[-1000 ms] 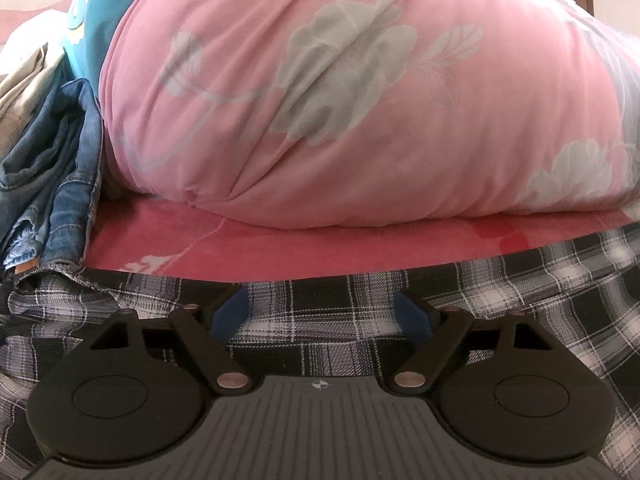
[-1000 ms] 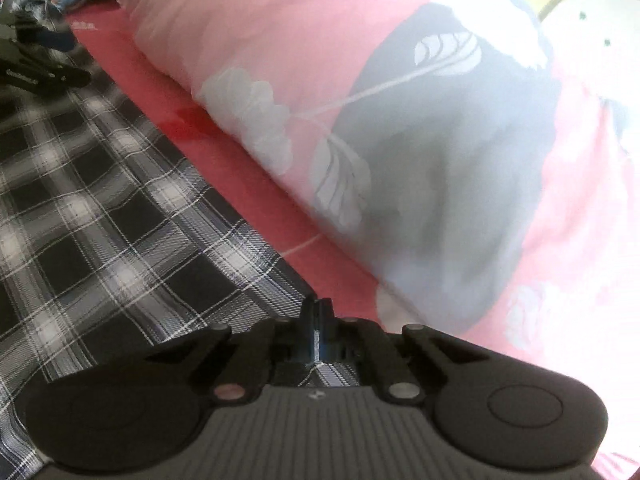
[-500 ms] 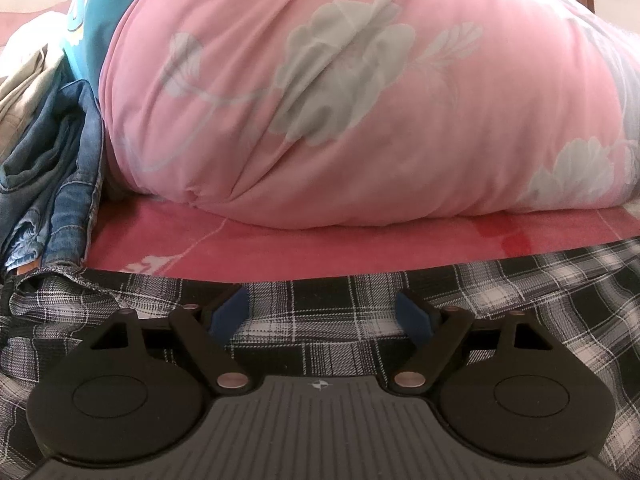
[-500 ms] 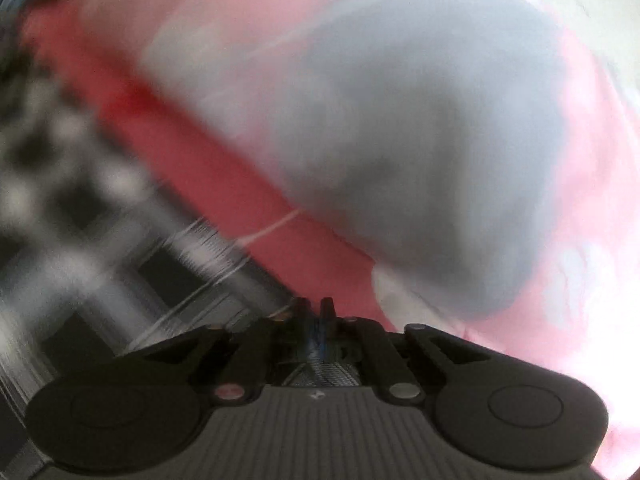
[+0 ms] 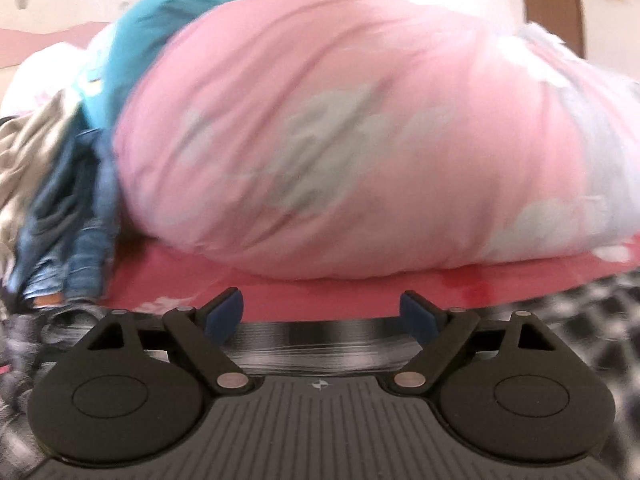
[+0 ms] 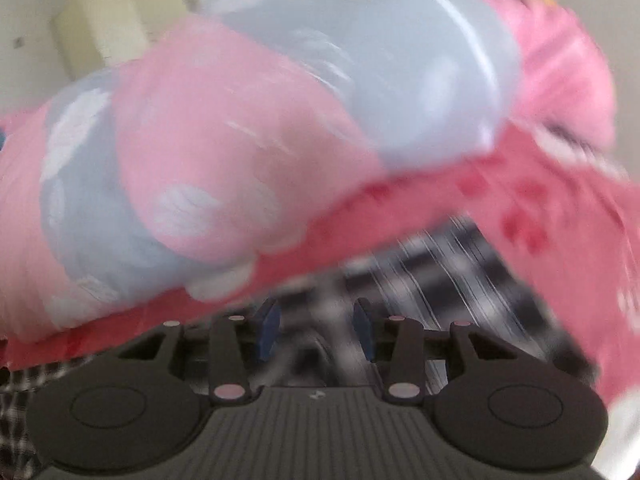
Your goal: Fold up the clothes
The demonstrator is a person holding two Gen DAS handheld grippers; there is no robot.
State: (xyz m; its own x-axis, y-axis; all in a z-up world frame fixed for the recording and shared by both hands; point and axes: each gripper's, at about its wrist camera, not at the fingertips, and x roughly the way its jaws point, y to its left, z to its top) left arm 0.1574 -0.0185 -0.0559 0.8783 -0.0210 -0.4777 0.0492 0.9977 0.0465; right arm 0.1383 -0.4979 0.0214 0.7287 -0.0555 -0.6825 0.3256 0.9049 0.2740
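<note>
The black-and-white plaid shirt (image 5: 580, 320) lies spread on the red bedsheet (image 5: 280, 296). My left gripper (image 5: 320, 310) hovers just over the shirt's far edge. Its jaws are wide and still opening, with nothing between the blue pads. In the right wrist view, which is blurred by motion, my right gripper (image 6: 316, 328) is over the plaid shirt (image 6: 440, 272). Its jaws are opening and the pads stand apart. Cloth shows behind the gap, but nothing is pinched.
A bulky pink floral duvet (image 5: 340, 140) fills the bed beyond the shirt, and the duvet (image 6: 220, 160) looms close in the right wrist view. Crumpled blue jeans (image 5: 68, 232), a beige garment (image 5: 28, 160) and a teal garment (image 5: 152, 40) pile at left. A brown door (image 5: 554, 0) is far right.
The left gripper has lifted a little, so the shirt's edge sits lower in its view. The right gripper has rolled and swung fast across the bed, and its jaws went from shut to apart.
</note>
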